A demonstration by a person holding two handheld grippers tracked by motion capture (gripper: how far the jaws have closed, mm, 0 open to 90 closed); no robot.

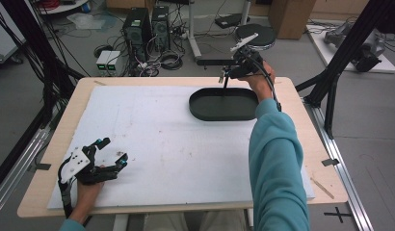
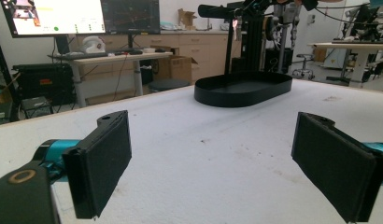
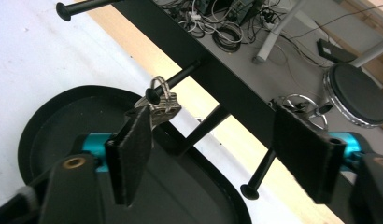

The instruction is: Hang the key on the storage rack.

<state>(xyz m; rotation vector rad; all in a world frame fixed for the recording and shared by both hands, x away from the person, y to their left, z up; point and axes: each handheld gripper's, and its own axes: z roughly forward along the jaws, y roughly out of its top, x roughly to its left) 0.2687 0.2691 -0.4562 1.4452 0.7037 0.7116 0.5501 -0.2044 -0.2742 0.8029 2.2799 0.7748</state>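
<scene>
My right hand-held gripper (image 3: 217, 154) is released; pulling back carelessly, its jaw could knock the keys (image 3: 158, 103) off their peg (image 3: 175, 79), mid-frame.

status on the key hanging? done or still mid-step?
Looks done: the silver bunch of keys hangs by its ring on a peg of the black rack, above the black oval tray. In hand: the right gripper sits open by the keys, its pads not pressing them. Left: pulling that gripper away. The left gripper rests open on the white mat.
</scene>
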